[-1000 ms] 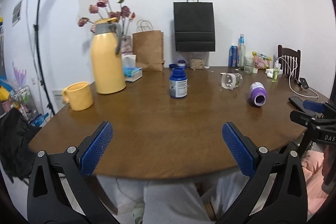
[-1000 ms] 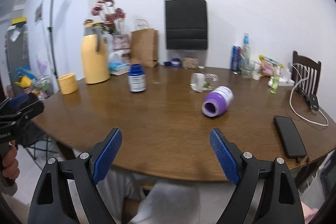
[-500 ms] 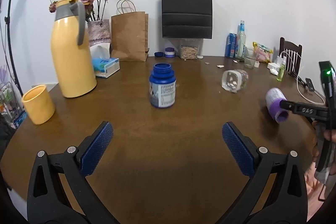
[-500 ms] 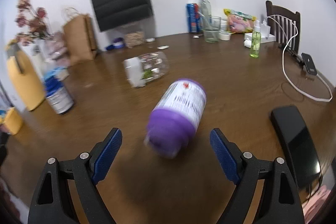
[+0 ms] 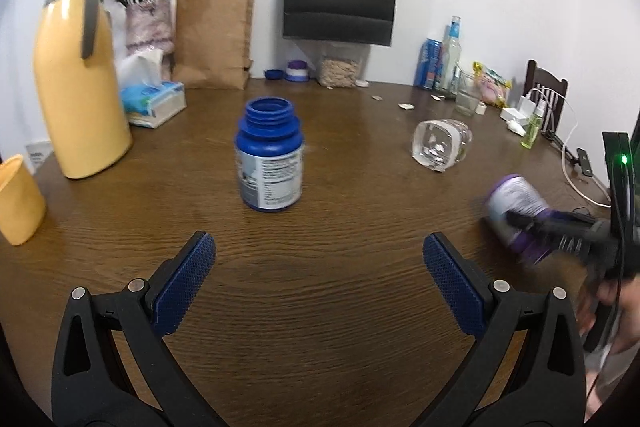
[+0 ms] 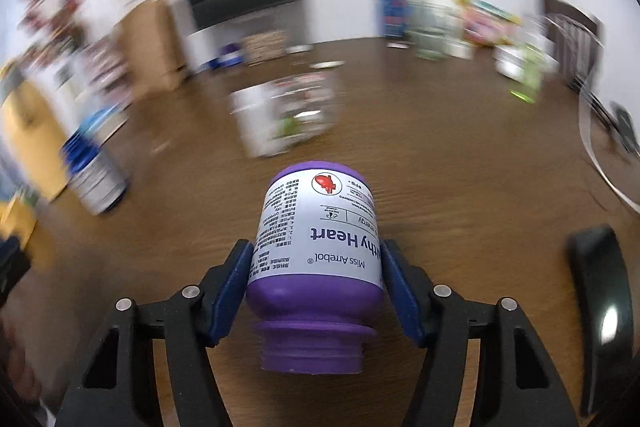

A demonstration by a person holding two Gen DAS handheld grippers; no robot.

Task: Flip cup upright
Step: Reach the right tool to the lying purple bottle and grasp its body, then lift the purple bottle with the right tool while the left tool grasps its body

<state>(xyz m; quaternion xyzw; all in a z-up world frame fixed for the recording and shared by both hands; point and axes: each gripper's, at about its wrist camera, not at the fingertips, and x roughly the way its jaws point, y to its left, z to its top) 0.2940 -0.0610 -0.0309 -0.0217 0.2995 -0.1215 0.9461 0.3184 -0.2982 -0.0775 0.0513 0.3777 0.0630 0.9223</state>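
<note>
While it lies on its side: purple bottle (image 6: 316,247) label reads "Miss Arrebol", "Heart".
Right gripper (image 6: 317,281): blue pads clamp its body.
Left gripper (image 5: 319,273): spread wide, holding nothing.

Right hand-held gripper (image 6: 316,291) — now around purple bottle (image 6: 316,255)

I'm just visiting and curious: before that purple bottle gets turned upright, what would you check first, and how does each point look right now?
1. Grip: right gripper has both blue pads against the purple bottle label. Ok.
2. Bottle orientation: its open neck points toward the camera, base away. Not upright yet, not ok.
3. Landing spot: bare wooden table around the bottle. Ok.
4. Neighbours: clear jar lies on its side beyond it, and the black phone lies to the right, both apart. Ok.
5. Left gripper: open, empty, away from the blue bottle. Ok.
6. Whether the bottle still touches the table: blurred, cannot tell.
</note>
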